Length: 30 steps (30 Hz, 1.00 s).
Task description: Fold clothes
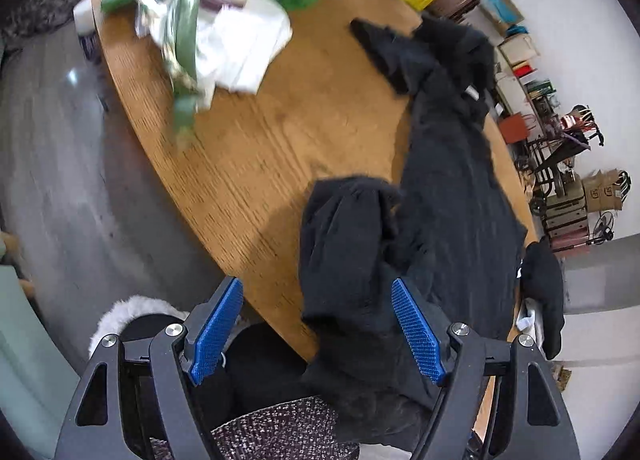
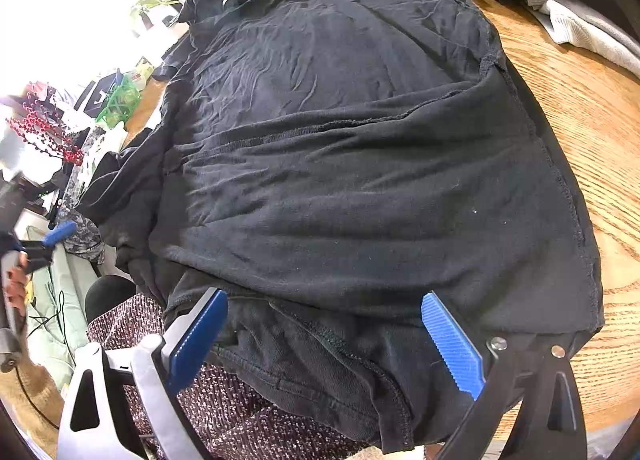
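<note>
Blue ribbed pads of the left gripper [image 1: 318,330] are standing wide apart, gripping nothing, while a bunched sleeve [image 1: 344,244] of the black cotton T-shirt [image 2: 360,140] is lying just ahead between them. The right gripper [image 2: 324,344] is likewise gaping over the hem. The shirt's long axis is running away across the round oak-grain table [image 1: 256,148].
</note>
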Available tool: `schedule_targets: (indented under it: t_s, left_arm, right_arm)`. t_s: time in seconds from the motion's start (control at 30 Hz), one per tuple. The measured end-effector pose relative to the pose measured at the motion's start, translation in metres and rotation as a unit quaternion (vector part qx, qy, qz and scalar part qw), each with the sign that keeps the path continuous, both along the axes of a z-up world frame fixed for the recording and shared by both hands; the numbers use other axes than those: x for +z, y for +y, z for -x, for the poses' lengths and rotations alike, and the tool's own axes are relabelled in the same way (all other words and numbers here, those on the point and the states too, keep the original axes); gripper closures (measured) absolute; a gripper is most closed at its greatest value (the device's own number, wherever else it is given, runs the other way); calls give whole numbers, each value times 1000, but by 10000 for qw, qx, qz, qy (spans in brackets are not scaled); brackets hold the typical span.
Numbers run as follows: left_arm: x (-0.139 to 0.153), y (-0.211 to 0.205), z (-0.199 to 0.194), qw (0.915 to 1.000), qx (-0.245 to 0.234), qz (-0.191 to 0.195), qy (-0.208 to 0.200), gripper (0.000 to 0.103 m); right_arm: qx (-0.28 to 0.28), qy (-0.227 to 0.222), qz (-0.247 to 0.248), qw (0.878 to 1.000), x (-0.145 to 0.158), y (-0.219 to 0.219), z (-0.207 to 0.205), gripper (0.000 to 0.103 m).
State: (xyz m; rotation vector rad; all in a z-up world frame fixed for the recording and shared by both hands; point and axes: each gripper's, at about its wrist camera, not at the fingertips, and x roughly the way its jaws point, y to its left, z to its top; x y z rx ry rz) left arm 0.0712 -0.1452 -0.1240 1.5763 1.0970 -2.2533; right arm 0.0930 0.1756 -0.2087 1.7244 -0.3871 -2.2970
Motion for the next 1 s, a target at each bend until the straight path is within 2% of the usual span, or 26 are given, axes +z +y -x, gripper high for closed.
schedule_targets:
  t_s: [0.07, 0.23, 0.27, 0.3, 0.33, 0.37, 0.43, 0.57, 0.67, 0.73, 0.8, 0.93, 1.0]
  left_arm:
    - [-3, 2, 4, 10000, -8, -79, 36, 26]
    - [-10, 12, 17, 9997, -208, 27, 139, 27]
    - [-11, 15, 18, 9995, -246, -2, 177, 32]
    - [-14, 18, 19, 9993, -303, -21, 198, 44]
    - [-15, 21, 21, 9992, -346, -21, 195, 51]
    - [-17, 23, 22, 9991, -387, -10, 174, 64]
    - [-20, 27, 22, 9988, -450, 56, 166, 83]
    - [-14, 24, 15, 9985, -352, 74, 423, 91]
    - [4, 19, 8, 9961, -230, 156, 841, 94]
    - [22, 20, 4, 9922, -203, 286, 1200, 95]
    - [44, 32, 3, 9853, -398, 530, 1577, 95]
    - [84, 73, 2, 9636, -1008, 1030, 2251, 95]
    - [92, 105, 5, 9533, -1469, 1191, 2355, 95]
  right_arm:
    - [-5, -1, 19, 10000, 0, 0, 0, 3]
    - [-4, 2, 55, 10000, 0, 1, 0, 2]
    - [-1, -1, 51, 10000, 0, 1, 0, 2]
    - [-1, -2, 50, 10000, 1, 1, 0, 2]
    - [-5, -4, 53, 10000, 1, 1, 0, 2]
    - [-8, -6, 60, 10000, 1, 1, 0, 2]
    - [-12, -14, 62, 10000, 1, 1, 0, 2]
    - [-21, -42, 40, 10000, 1, 2, 1, 4]
    - [-30, -57, 28, 10000, 1, 1, 1, 4]
    - [-28, -71, -1, 10000, 1, 0, 2, 4]
    - [-35, -68, -21, 10000, 1, 0, 1, 4]
    - [-43, -54, -17, 10000, 1, 1, 1, 4]
    - [-47, -42, 12, 10000, 1, 1, 1, 3]
